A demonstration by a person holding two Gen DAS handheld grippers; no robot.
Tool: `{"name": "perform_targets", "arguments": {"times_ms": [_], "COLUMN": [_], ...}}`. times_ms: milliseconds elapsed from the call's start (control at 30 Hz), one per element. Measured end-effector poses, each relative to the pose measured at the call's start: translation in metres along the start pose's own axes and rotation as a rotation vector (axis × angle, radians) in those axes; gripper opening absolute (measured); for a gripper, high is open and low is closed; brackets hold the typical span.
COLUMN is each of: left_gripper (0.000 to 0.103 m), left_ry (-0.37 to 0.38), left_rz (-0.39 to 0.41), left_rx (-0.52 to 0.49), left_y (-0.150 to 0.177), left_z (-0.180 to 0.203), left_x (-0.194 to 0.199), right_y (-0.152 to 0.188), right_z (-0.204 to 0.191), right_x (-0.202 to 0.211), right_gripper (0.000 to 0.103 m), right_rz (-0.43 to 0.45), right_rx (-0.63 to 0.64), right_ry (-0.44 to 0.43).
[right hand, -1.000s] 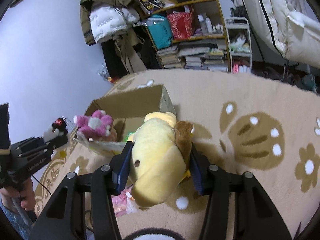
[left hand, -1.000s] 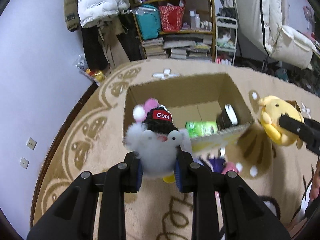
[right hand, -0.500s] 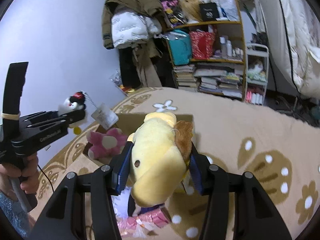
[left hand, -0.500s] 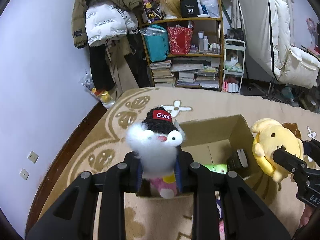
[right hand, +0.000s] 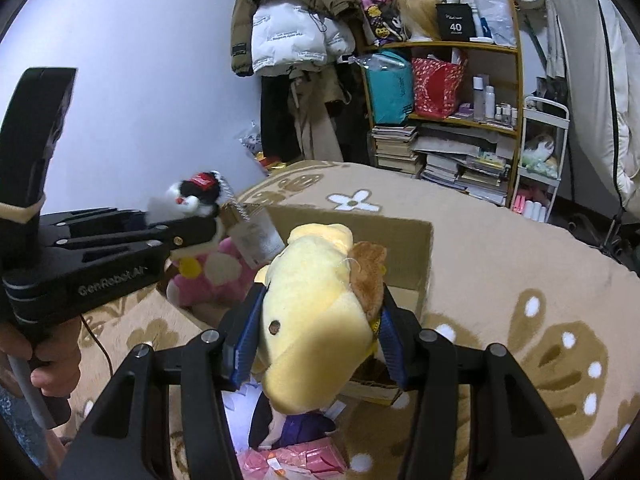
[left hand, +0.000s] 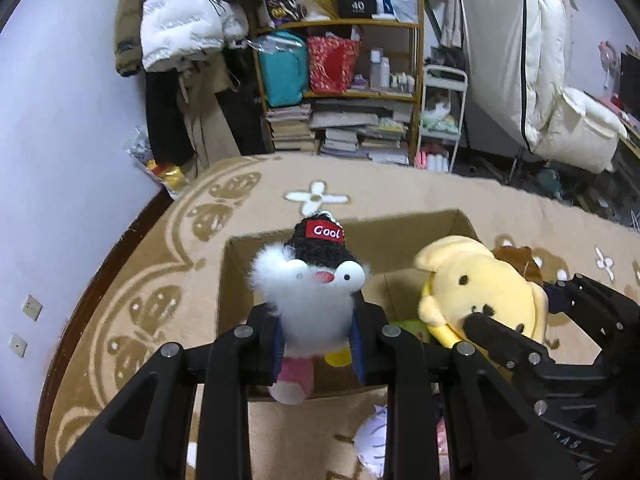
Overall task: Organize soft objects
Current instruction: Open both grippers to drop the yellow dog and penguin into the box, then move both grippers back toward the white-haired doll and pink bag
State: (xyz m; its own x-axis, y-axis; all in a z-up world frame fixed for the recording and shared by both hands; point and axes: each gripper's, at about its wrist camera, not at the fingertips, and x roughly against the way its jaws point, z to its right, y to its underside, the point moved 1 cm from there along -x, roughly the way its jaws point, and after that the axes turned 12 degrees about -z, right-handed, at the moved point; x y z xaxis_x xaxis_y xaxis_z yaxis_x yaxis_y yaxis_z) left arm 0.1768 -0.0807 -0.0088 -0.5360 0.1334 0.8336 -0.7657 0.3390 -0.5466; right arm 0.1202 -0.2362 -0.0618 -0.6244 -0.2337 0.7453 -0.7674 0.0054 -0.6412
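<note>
1. Above the cardboard box near its front wall, the left gripper fingers clamp the white penguin plush, poised for release inside.
2. The right gripper fingers squeeze the yellow dog plush by the box's right side (pink plush already inside).

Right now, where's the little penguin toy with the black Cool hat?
The penguin toy is clamped in the left gripper, held above the open cardboard box, with the yellow plush in the right gripper just to its right.
</note>
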Motion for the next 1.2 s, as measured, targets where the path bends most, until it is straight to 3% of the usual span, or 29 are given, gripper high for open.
{"name": "perform_targets", "arguments": {"times_ms": [300, 533, 633, 667, 867, 1200], "left_gripper": [0.033, 0.058, 0.078, 0.080, 0.086, 0.095], "left_ry": [-0.010, -0.019, -0.034, -0.034, -0.052, -0.055], "left_rz": [-0.071, -0.100, -0.086, -0.084, -0.048, -0.016], "left_rx": [-0.003, 0.040, 0.048, 0.051, 0.091, 0.147], "left_y": [0.006, 0.010, 0.011, 0.012, 0.019, 0.034], "left_z": [0.004, -0.007, -0.010, -0.011, -0.024, -0.040], "left_x": [-0.020, -0.020, -0.013, -0.011, 0.008, 0.043], "right_y": [0.004, 0.011, 0.011, 0.010, 0.010, 0.017], "right_z": [0.011, 0.009, 0.007, 0.006, 0.003, 0.000], "right_x": [-0.009, -0.003, -0.001, 0.001, 0.015, 0.039], "right_gripper": [0.062, 0.083, 0.086, 0.092, 0.103, 0.103], "right_rz": [-0.031, -0.019, -0.018, -0.017, 0.001, -0.004], "right_rx": [-0.032, -0.017, -0.015, -0.013, -0.022, -0.061], "right_ry": [-0.010, 0.018, 0.014, 0.016, 0.025, 0.036]}}
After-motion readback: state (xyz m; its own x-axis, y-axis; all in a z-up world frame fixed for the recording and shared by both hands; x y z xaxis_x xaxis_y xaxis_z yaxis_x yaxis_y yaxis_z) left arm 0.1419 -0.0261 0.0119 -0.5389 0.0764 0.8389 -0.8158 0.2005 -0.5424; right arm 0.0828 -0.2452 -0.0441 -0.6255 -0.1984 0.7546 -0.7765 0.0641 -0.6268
